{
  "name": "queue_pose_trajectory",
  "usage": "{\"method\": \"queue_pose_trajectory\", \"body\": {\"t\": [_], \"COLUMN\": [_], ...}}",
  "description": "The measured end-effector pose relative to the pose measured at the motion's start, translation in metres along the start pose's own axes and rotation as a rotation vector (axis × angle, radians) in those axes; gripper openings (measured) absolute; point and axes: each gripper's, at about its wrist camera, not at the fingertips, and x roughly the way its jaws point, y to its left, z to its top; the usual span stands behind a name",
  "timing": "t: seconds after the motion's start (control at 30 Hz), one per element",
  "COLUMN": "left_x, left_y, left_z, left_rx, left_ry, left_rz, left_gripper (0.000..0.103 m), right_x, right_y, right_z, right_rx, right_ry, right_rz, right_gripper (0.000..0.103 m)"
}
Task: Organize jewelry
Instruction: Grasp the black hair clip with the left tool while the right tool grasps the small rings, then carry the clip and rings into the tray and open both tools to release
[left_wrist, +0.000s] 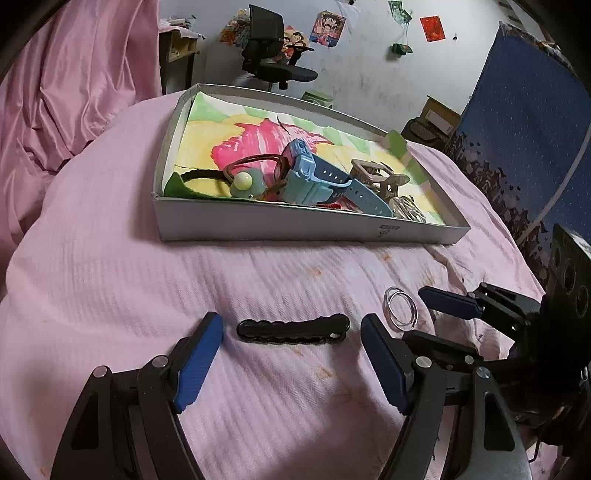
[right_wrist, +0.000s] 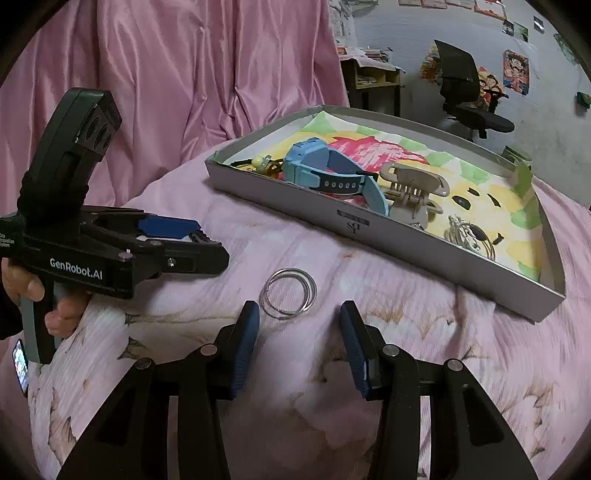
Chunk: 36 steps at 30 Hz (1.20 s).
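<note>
A black wavy hair clip (left_wrist: 293, 331) lies on the pink bedspread between the tips of my left gripper (left_wrist: 291, 320), which is open around it. A pair of thin silver hoops (right_wrist: 314, 291) lies just ahead of my right gripper (right_wrist: 299, 307), also open and holding nothing. In the left wrist view the hoops (left_wrist: 388, 295) sit by the right gripper's (left_wrist: 413, 314) tips. Beyond stands a shallow grey box (left_wrist: 295, 229) holding a blue watch (left_wrist: 314, 177), a beige claw clip (right_wrist: 410, 188), a hair tie with a pale green ball (left_wrist: 242, 182) and a silver chain (right_wrist: 461, 232).
Pink satin cloth (right_wrist: 184, 74) is heaped at the left and back. A hand (right_wrist: 26, 284) holds the left gripper (right_wrist: 212, 243) at the left. A blue patterned cloth (left_wrist: 517, 129) hangs at the right; an office chair (left_wrist: 269, 55) and a desk stand by the wall.
</note>
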Motion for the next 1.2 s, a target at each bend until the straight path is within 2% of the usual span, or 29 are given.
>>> {"method": "queue_pose_trajectory", "body": {"t": [0.33,0.47,0.57,0.97,1.2], "left_x": [0.0,0.001,0.002,-0.001,-0.009], "left_y": [0.005,0.005,0.004,0.002,0.0], "left_z": [-0.002,-0.002,-0.002,-0.005,-0.005], "left_rx": [-0.022,-0.023,-0.018,-0.004,0.0], "left_ry": [-0.009,-0.008,-0.008,-0.031,-0.064], "left_rz": [0.014,0.021,0.034,0.046,0.043], "left_gripper": [0.063,0.059,0.057,0.057,0.057], "right_x": [0.008,0.011,0.012,0.007,-0.003], "right_y": [0.005,0.007,0.009,0.007,0.002], "right_z": [0.009,0.01,0.008,0.004,0.003], "right_rx": [-0.054,-0.063,-0.073,-0.061,-0.042], "right_ry": [0.015,0.02,0.021,-0.006,-0.053], "right_rz": [0.011,0.022,0.025,0.022,0.002], "right_gripper": [0.041,0.03,0.027,0.026,0.026]}}
